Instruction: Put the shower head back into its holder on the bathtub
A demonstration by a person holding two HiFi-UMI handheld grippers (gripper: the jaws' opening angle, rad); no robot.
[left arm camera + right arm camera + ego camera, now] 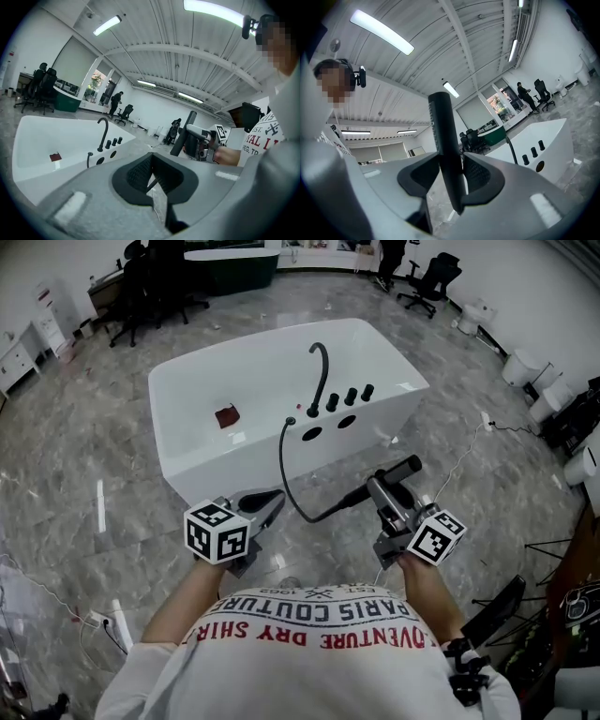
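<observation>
Shirt [319, 626] reads PARIS COUTURE; right claw [451, 180] pinches shower head [443, 136], left claw [153, 182] closed.

Place: open office-style test hall
Floor: grey marble tiles [94, 456]
Furniture: office chairs [431, 282], green-fronted desk [230, 268]
Fixture: free-standing white bathtub [216, 381] mid-floor
Ceiling: strip lights [107, 25], bare beams [187, 54]
</observation>
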